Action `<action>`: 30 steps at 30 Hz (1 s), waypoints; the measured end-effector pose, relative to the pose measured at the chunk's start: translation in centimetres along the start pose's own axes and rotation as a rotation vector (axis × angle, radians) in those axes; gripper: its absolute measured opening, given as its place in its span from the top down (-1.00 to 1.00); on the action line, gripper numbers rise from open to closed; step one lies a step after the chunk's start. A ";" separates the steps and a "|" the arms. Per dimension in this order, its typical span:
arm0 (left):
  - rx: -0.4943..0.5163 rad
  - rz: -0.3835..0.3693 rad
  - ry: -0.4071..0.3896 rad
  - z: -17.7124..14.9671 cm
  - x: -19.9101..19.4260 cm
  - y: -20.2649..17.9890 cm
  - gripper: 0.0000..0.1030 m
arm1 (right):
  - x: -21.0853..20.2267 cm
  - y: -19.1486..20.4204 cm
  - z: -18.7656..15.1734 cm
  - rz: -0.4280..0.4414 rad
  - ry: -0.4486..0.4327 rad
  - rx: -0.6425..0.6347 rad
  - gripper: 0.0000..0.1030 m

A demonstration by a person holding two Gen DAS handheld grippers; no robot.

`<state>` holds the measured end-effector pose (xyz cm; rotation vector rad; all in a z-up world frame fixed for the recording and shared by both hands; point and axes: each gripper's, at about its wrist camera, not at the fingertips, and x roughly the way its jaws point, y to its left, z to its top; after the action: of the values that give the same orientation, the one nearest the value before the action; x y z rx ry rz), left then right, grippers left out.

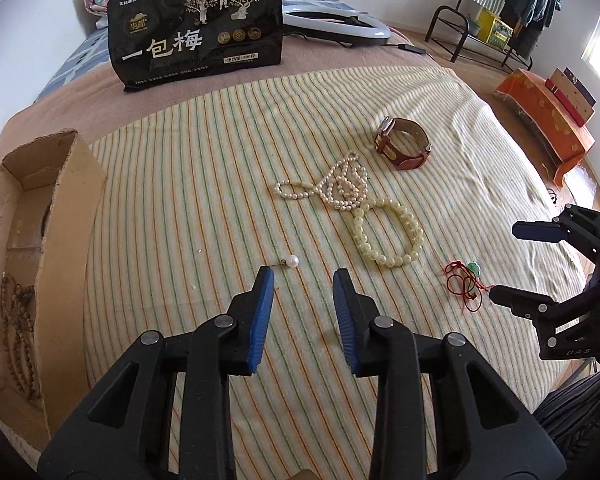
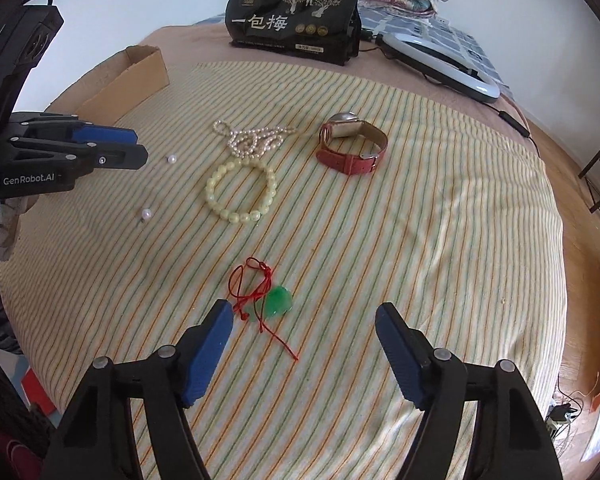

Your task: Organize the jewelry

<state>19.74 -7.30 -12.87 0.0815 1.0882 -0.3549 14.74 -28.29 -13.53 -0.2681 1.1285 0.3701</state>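
Jewelry lies on a striped cloth (image 1: pixel 204 184). My left gripper (image 1: pixel 304 280) is open and empty, its tips just short of a pearl earring (image 1: pixel 292 261). In the right wrist view, two pearl earrings (image 2: pixel 172 158) (image 2: pixel 146 213) show near the left gripper (image 2: pixel 139 146). My right gripper (image 2: pixel 305 312) stands open over a green pendant on a red cord (image 2: pixel 278 300), which lies close to its left finger without touching it. Beyond lie a yellow bead bracelet (image 1: pixel 388 236), a pearl necklace (image 1: pixel 340 184) and a red-strap watch (image 1: pixel 404 144). A cardboard box (image 1: pixel 60 208) at the left holds brown beads (image 1: pixel 18 332).
A black snack bag (image 1: pixel 198 28) stands at the far edge of the bed, with a white ring light (image 1: pixel 336 22) and its cable beside it. Folded bedding lies behind. An orange stool (image 1: pixel 548 116) and a clothes rack (image 1: pixel 500 8) stand on the floor to the right.
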 end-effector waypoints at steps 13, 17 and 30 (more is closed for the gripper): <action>-0.020 -0.015 0.049 0.7 3.0 0.8 0.65 | 1.4 0.7 0.2 0.058 0.005 -0.042 -0.25; -0.016 -0.007 0.060 0.4 3.5 0.9 0.73 | 1.8 0.9 0.3 0.062 0.012 -0.050 -0.20; -0.034 -0.014 0.067 0.5 4.0 1.3 0.83 | 2.8 1.7 0.5 0.061 0.034 -0.092 0.01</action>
<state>22.24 -7.12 -16.28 0.0560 1.1616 -0.3480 15.50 -26.09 -15.94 -0.3218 1.1570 0.4738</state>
